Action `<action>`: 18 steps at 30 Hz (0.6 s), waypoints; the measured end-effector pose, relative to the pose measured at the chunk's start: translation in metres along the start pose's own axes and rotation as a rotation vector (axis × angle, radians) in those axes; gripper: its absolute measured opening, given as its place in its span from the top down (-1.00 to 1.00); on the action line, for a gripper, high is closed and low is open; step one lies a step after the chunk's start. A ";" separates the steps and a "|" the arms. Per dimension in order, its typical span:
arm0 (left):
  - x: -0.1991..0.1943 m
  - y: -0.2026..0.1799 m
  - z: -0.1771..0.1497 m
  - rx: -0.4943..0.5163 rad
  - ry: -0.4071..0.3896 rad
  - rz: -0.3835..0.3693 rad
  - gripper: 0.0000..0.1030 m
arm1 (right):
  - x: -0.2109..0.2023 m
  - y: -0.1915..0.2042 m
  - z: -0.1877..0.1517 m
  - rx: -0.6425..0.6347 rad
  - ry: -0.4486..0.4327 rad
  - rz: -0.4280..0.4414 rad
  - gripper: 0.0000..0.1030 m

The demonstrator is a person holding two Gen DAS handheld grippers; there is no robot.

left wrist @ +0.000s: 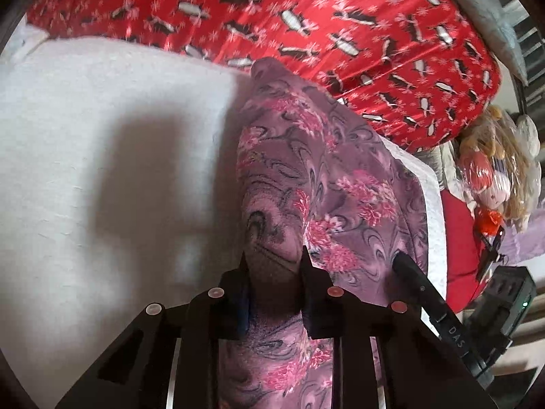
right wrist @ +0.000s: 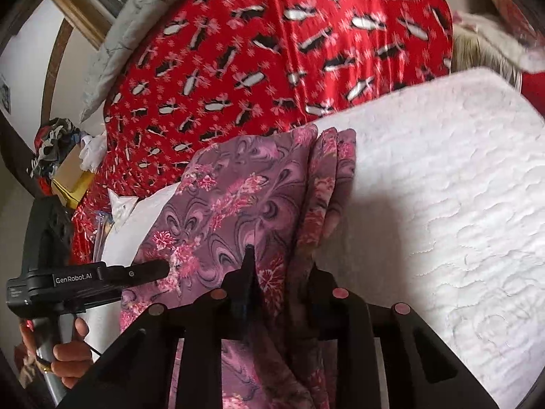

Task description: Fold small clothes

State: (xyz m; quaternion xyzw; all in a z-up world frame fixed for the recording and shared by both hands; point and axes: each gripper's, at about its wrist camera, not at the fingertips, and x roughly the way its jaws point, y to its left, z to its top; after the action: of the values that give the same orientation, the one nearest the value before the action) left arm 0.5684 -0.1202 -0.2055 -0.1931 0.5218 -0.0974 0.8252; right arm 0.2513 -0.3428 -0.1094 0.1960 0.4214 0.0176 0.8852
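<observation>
A purple garment with pink flowers (left wrist: 340, 170) lies part lifted over a white quilted pad (left wrist: 102, 136). My left gripper (left wrist: 274, 259) is shut on a bunched fold of it at the near edge. A finger of my right gripper (left wrist: 412, 272) presses into the cloth just to the right. In the right wrist view the same garment (right wrist: 221, 187) hangs folded lengthwise, and my right gripper (right wrist: 282, 259) is shut on its near edge. A finger of the left gripper (right wrist: 150, 269) grips the cloth to the left, held by a person's hand (right wrist: 64, 351).
A red cloth printed with penguins (left wrist: 340, 17) covers the surface beyond the white pad (right wrist: 442, 187). A plastic bag of soft toys (left wrist: 494, 177) and a black box (left wrist: 511, 289) sit at the right. A cardboard box with clutter (right wrist: 68, 167) stands at the left.
</observation>
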 end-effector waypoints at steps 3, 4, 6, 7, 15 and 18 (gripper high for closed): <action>-0.028 -0.003 -0.013 0.035 -0.028 0.014 0.59 | -0.010 0.012 -0.003 -0.012 -0.006 -0.003 0.52; -0.038 -0.002 -0.018 0.039 -0.035 0.015 0.59 | -0.015 0.017 -0.005 -0.011 -0.010 0.000 0.52; -0.058 0.000 -0.027 0.050 -0.052 0.019 0.59 | -0.023 0.026 -0.009 -0.008 -0.017 0.011 0.52; -0.068 0.001 -0.031 0.055 -0.060 0.023 0.59 | -0.027 0.032 -0.012 -0.007 -0.020 0.020 0.52; -0.153 0.041 -0.089 0.056 -0.108 0.091 0.58 | -0.040 0.085 -0.052 -0.005 0.027 0.103 0.52; -0.178 0.068 -0.116 0.034 -0.108 0.111 0.57 | -0.034 0.103 -0.072 -0.010 0.069 0.137 0.52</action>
State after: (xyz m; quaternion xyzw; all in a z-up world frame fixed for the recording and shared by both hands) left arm 0.3837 -0.0198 -0.1319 -0.1549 0.4847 -0.0498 0.8594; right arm 0.1887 -0.2307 -0.0875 0.2191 0.4370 0.0869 0.8680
